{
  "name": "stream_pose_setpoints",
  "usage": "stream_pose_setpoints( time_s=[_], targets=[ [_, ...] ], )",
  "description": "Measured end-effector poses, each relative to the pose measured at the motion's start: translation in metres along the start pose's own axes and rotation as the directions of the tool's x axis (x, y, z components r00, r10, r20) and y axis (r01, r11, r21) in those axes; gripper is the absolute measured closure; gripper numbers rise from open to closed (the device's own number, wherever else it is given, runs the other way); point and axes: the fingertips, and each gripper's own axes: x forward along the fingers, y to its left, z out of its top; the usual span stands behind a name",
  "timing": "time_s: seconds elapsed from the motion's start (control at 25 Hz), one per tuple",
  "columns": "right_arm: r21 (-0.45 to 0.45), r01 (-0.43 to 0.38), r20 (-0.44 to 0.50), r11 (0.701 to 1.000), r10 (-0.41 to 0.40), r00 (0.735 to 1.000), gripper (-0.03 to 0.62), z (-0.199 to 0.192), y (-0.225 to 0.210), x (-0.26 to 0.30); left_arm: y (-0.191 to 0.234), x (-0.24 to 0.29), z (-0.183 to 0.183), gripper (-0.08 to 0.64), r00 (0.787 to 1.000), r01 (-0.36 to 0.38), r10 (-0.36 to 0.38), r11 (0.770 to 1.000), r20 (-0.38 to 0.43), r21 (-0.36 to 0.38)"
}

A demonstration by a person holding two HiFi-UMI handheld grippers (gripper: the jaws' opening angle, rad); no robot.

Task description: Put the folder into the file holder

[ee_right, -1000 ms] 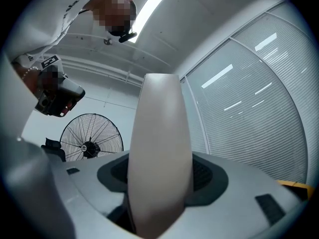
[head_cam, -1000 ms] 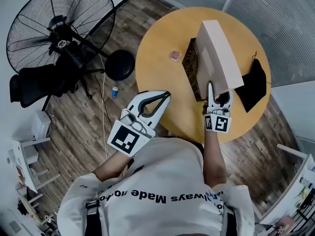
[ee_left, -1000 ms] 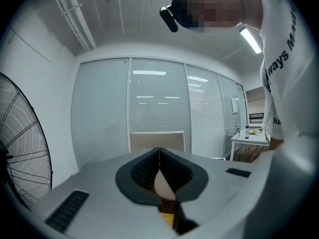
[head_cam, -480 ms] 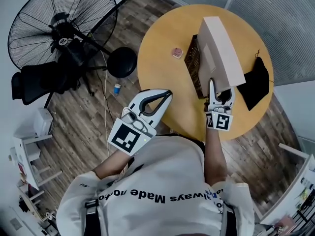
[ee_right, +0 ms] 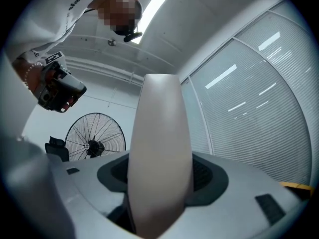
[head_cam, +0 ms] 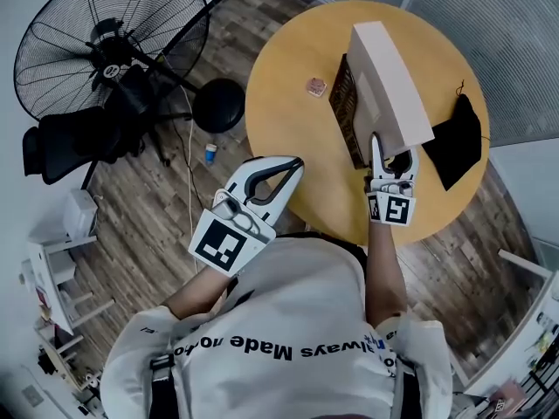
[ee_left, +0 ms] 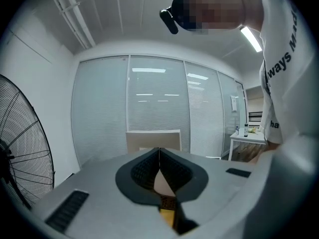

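Right tool (head_cam: 390, 158) clenched on the near end of the folder (head_cam: 389, 72). It holds the folder on edge over the round counter (head_cam: 288, 85), parallel to the dark file holder (head_cam: 343, 103), probably to slot it in. Unclear whether the lower edge has entered. Left tool (head_cam: 293, 168) clamped on nothing, parked off the counter's edge.

Round yellow table (head_cam: 288, 103), small pinkish item (head_cam: 315, 86) (too small to identify) at its ten o'clock, black pouch (head_cam: 458, 142) at three o'clock, standing fan (head_cam: 109, 46) beyond, ten o'clock.
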Motion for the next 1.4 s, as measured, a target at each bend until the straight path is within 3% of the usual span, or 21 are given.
stream_pose_setpoints(
  time_s=[0.84, 1.4],
  targets=[
    [0.021, -0.011, -0.126, 1.000, 0.014, 0.992, 0.298, -0.025, 0.005, -0.006, -0.001, -0.009, -0.003, 0.537, 1.000, 0.002, -0.001, 1.000, 0.022, -0.026],
    [0.030, -0.009, -0.256, 1.000, 0.016, 0.967, 0.298, -0.043, 0.012, -0.011, -0.002, -0.013, -0.006, 0.536, 0.998, 0.034, -0.032, 0.999, 0.046, -0.034]
  ],
)
